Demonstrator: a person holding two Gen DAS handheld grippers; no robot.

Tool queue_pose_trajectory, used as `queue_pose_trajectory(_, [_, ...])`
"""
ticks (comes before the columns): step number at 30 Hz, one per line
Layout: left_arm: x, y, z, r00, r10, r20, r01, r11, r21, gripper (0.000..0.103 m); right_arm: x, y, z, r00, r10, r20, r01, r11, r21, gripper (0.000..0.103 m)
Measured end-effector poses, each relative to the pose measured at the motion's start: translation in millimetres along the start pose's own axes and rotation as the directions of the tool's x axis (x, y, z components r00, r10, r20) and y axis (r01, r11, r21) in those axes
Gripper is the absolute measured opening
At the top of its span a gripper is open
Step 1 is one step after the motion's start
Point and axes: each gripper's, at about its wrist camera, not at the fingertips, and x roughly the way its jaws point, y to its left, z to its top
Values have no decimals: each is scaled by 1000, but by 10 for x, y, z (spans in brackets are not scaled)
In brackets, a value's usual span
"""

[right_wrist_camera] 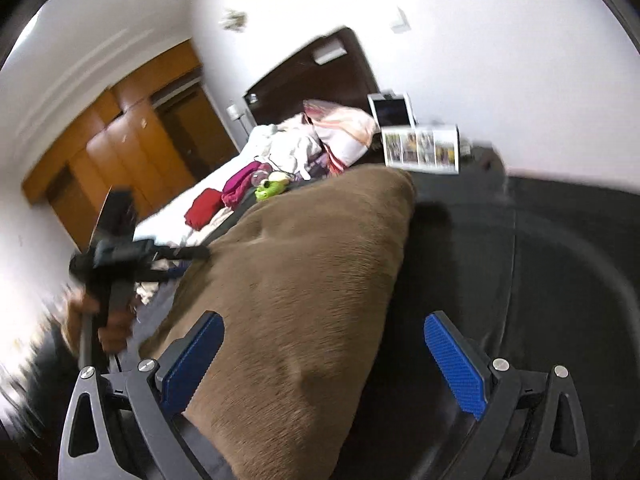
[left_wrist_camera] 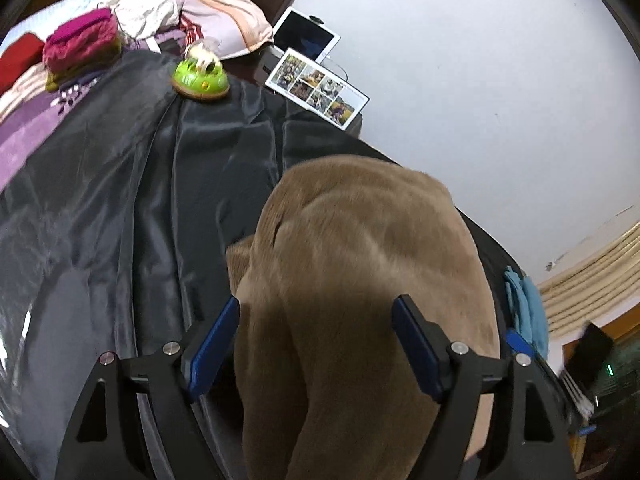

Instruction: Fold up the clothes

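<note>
Here, one brown fleece garment [left_wrist_camera: 360,280], bunched and humped, lies on a dark satin sheet [left_wrist_camera: 120,220] spread over the bed.

Left gripper [left_wrist_camera: 316,320]: jaws spread wide, blue pads [left_wrist_camera: 214,348] on either side of the near end of the garment, cloth running between them and not pinched. The garment's long axis runs straight ahead of this gripper, away toward the wall.

Right gripper [right_wrist_camera: 324,344]: jaws likewise parted, nothing clamped. The left pad [right_wrist_camera: 192,360] sits at the garment's [right_wrist_camera: 288,280] edge; the right pad stands apart over bare sheet [right_wrist_camera: 560,260]. From here the cloth narrows toward a far corner by the photo sheet [right_wrist_camera: 420,150].

Nearer arm, by judgement: the left, since it straddles the cloth squarely, while the right only borders it.

Hard to make out: sleeves, collar and hems are lost in the bunching, so the garment's type is uncertain. Its near end is cut off below both views. The right view is motion-blurred, and whether that left pad touches fabric cannot be told.

Background: folded stack [left_wrist_camera: 80,44], green toy [left_wrist_camera: 200,76], tablet [left_wrist_camera: 306,34].
</note>
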Motion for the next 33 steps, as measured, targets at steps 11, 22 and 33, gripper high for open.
queue_pose_trajectory(11, [221,116,25,993,-103,-56,101,994,-39,83,529,-340,100,988,99,-120,-80,984,160,102])
queue_pose_trajectory(22, [338,276,54,972,-225,-73,219,972,-82,84,850,-456,172,967,202,-156,-165,961,221,102])
queue_pose_trajectory(33, [494,275,67,953,-282,-112,274,959,-79,92,1055,-474,171,946,263,-189,-215,946,241,102])
